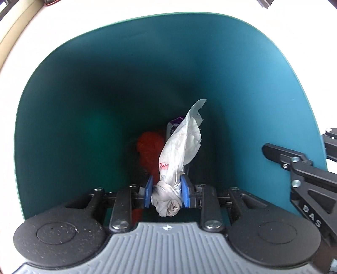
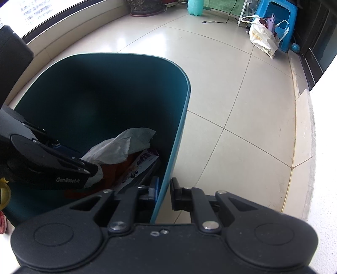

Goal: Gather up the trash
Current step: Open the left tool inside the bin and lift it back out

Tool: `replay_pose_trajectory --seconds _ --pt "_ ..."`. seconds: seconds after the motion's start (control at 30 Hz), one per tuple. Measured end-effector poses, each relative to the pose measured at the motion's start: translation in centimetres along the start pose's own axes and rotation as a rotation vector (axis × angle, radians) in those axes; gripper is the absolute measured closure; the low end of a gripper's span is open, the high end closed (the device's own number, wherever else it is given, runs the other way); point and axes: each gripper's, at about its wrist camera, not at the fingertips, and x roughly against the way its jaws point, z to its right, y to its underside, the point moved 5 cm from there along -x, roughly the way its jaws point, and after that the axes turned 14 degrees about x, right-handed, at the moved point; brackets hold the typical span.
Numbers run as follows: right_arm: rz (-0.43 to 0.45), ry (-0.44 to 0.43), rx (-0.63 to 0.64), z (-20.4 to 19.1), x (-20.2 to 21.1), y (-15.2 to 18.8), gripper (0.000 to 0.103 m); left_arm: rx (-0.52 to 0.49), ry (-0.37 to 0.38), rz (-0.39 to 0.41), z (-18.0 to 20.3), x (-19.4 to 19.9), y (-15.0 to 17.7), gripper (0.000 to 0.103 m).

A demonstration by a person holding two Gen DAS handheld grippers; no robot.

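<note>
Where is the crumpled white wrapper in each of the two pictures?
Left wrist view: crumpled white wrapper, low centre, between the left gripper pads, over the bin.
Right wrist view: wrapper, lower left of centre, beside the left gripper.
Shared landmark: teal bin.

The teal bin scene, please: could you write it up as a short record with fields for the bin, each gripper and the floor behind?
bin: teal bin, open-topped, standing on a tiled floor
bin contents: red item, printed carton
left gripper: left gripper inside the bin, crumpled white wrapper between its blue pads
right gripper: right gripper straddling the bin's side wall, clamped on it
background: white bag beside blue stool
</note>
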Motion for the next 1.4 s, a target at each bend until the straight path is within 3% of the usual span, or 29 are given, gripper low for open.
replay_pose_trajectory --seconds 0.13,0.27,0.73,0.9,1.23,1.4 --pt "-0.002 0.002 0.003 0.0 -0.1 0.0 0.093 -0.005 0.012 0.012 -0.3 0.6 0.3 0.07" --pt "-0.003 0.001 0.003 0.1 -0.1 0.0 0.093 -0.007 0.025 0.054 -1.0 1.1 -0.5 0.037" --pt "-0.005 0.0 0.008 -0.1 -0.3 0.0 0.093 0.019 0.111 0.165 -4.0 7.5 -0.3 0.037" --pt "-0.01 0.007 0.01 -0.3 -0.3 -0.1 0.093 0.038 0.101 0.218 -4.9 10.1 0.7 0.037" --pt "-0.015 0.016 0.003 -0.3 -0.2 -0.4 0.093 0.141 0.083 0.285 -11.3 13.5 1.8 0.033" --pt "-0.02 0.017 0.0 -0.4 -0.3 -0.5 0.093 0.191 0.066 0.302 -14.8 13.2 2.4 0.03"
